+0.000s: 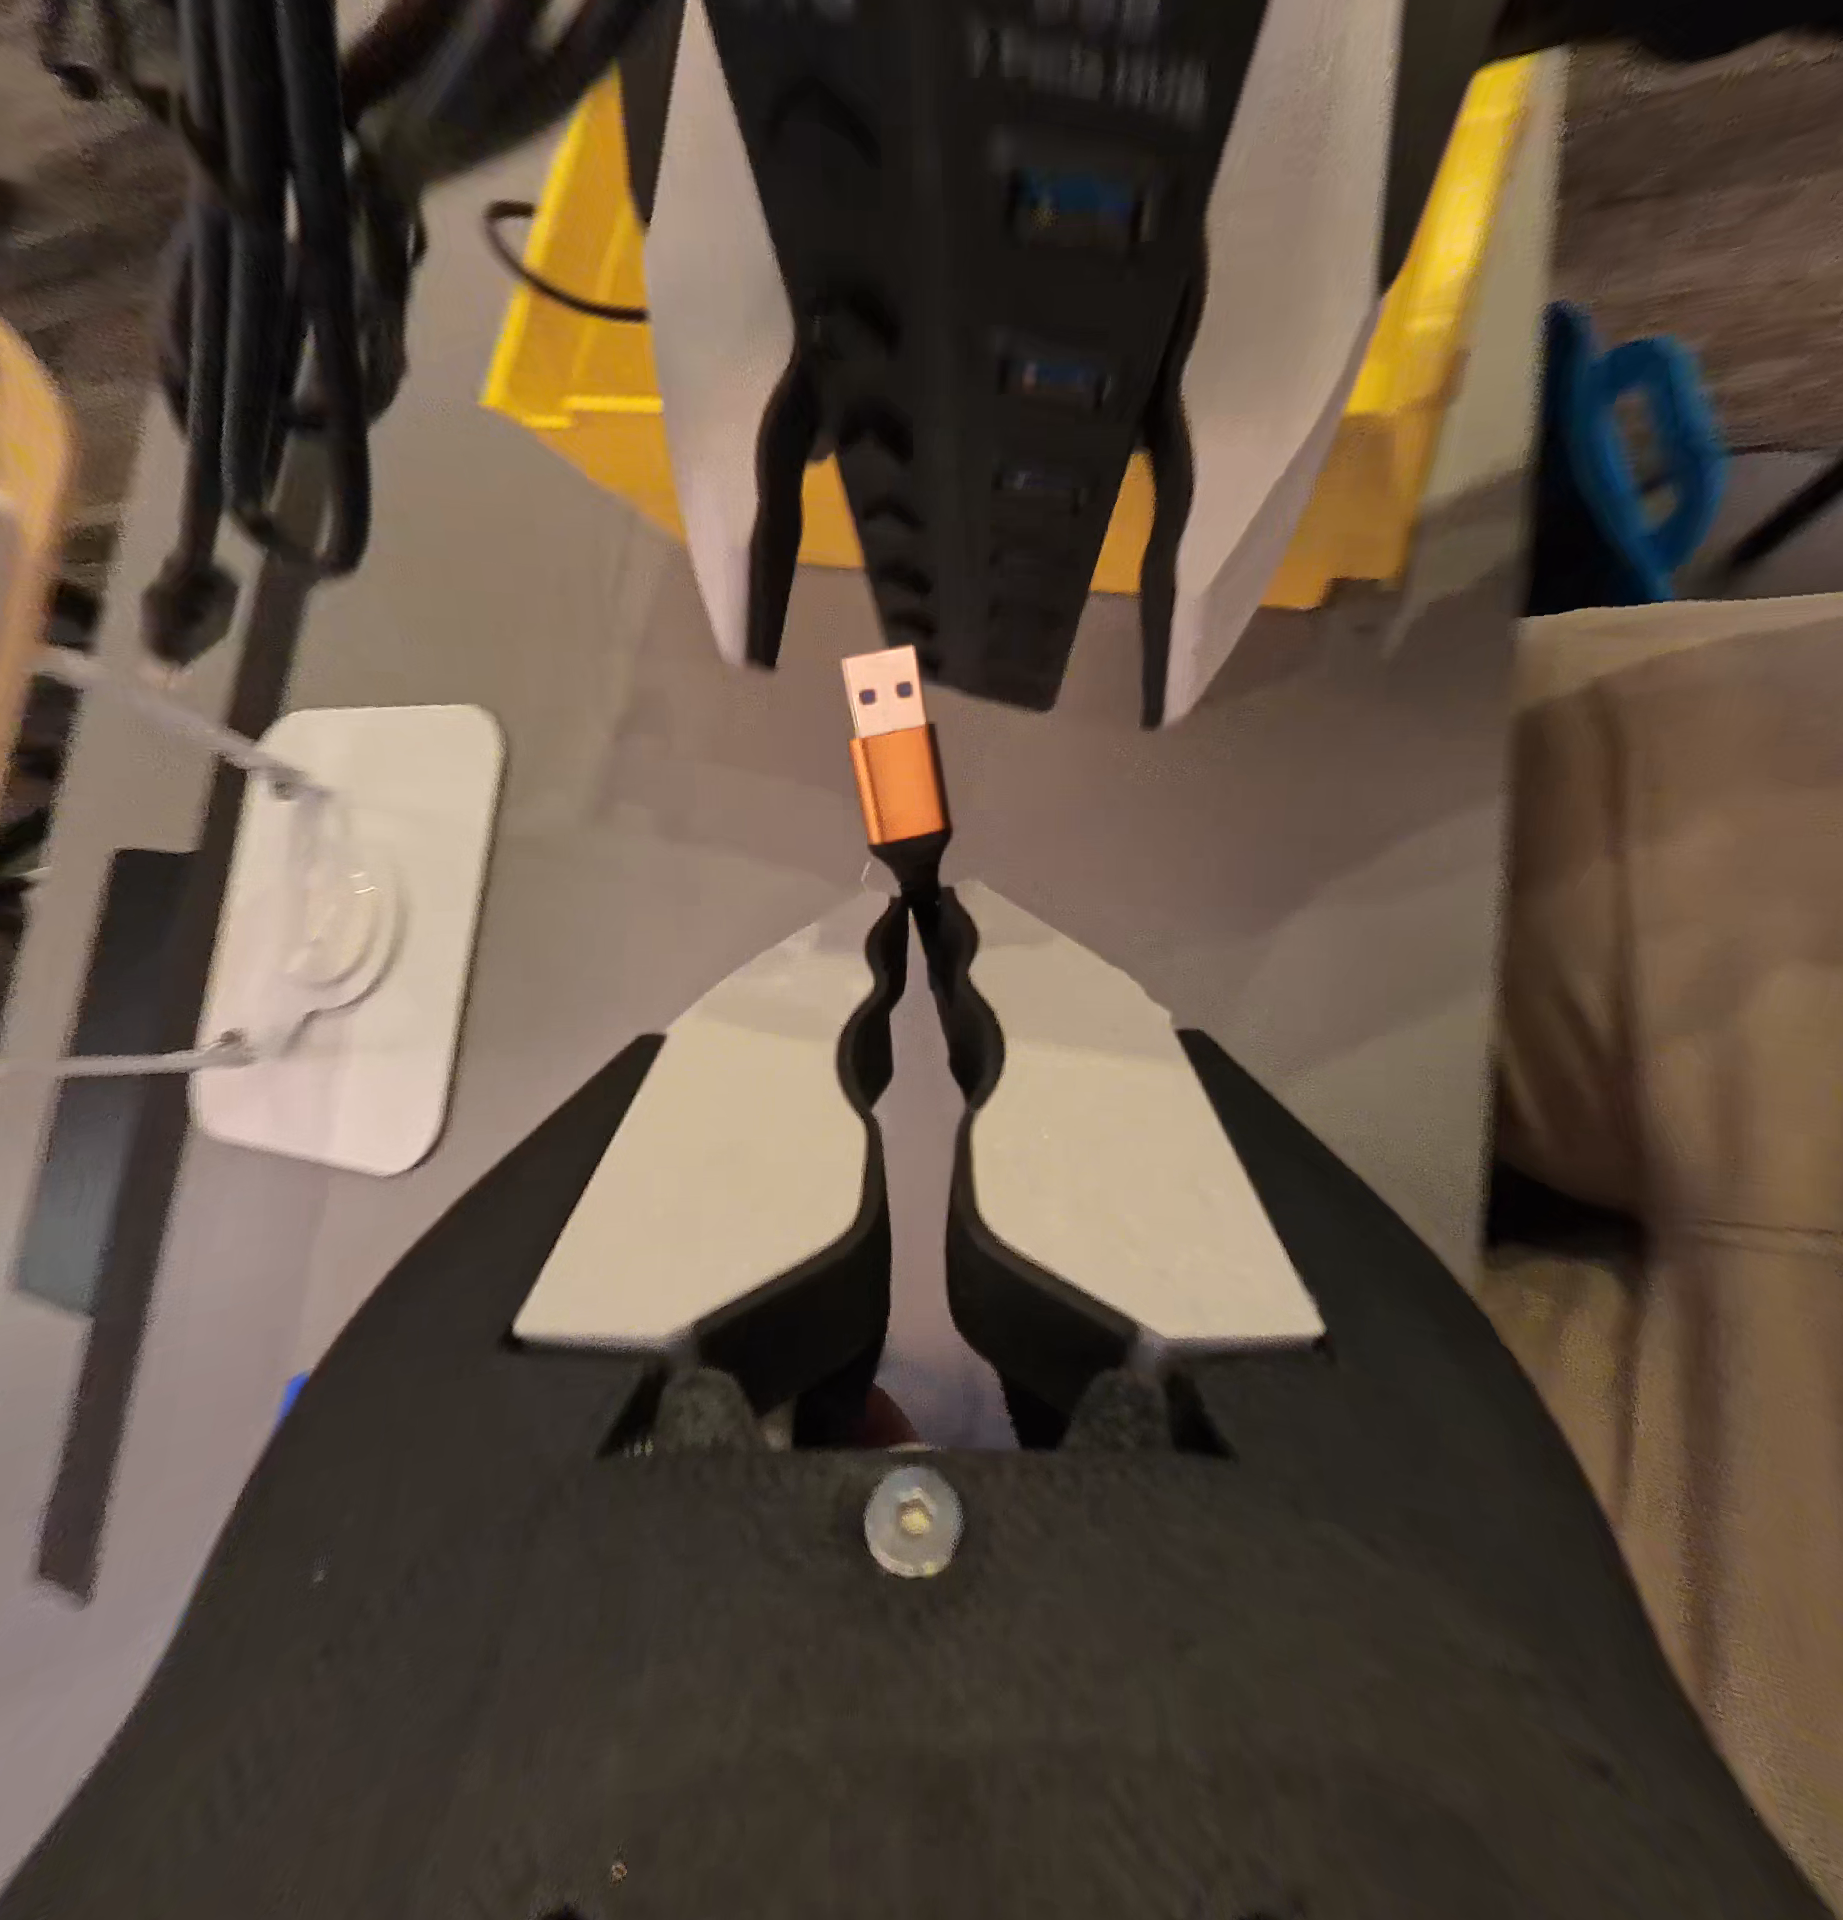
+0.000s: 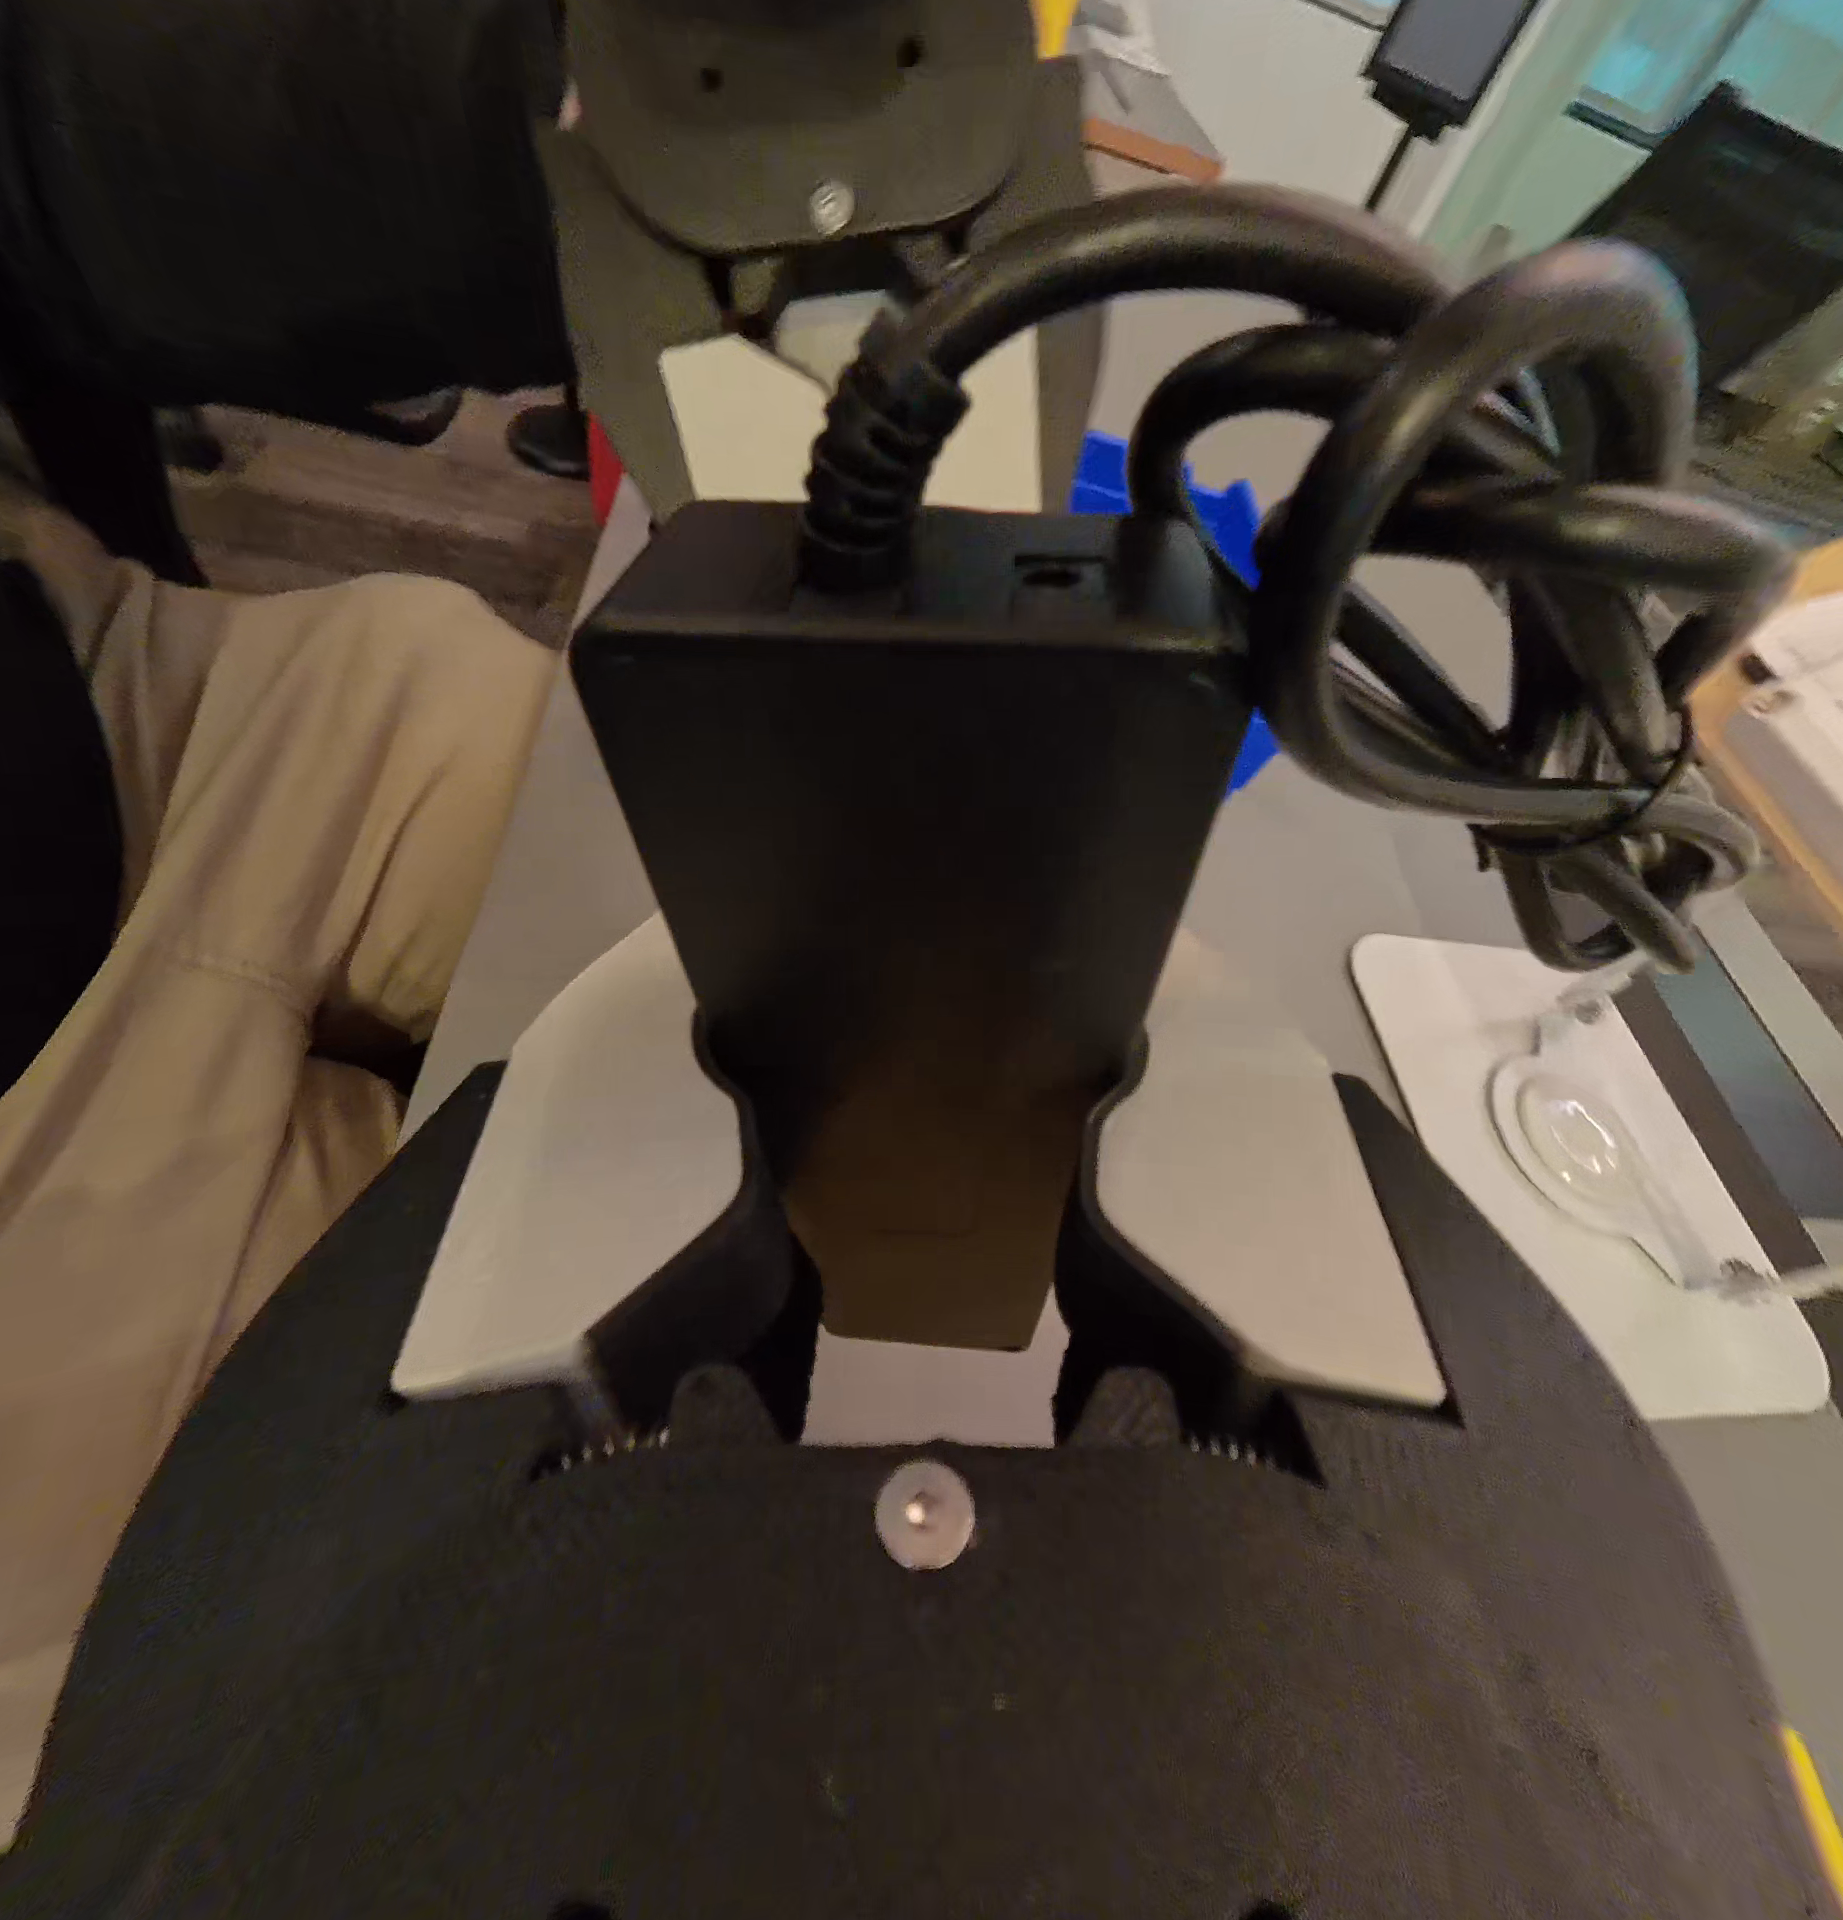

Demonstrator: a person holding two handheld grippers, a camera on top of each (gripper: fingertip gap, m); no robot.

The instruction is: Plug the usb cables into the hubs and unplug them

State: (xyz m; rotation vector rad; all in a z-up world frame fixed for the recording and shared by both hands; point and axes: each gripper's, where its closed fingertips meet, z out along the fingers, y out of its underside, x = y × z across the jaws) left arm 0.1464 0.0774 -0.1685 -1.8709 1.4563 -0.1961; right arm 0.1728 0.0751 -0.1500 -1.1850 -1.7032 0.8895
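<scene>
In the left wrist view my left gripper is shut on the black cable just behind an orange USB plug. The plug's metal tip points at the black hub and sits just off the hub's near end, outside any port. The hub shows a row of blue ports. It is held facing me by the right gripper. In the right wrist view my right gripper is shut on the hub's body. The hub's own bundled black cable hangs off to the right. The left gripper's body shows behind the hub.
A yellow bin stands behind the hub on the grey table. A white pad with a clear plastic piece lies at left, and shows at right in the right wrist view. A person's beige trousers are close by. A blue bin stands farther back. The grippers are tip to tip, or close to it.
</scene>
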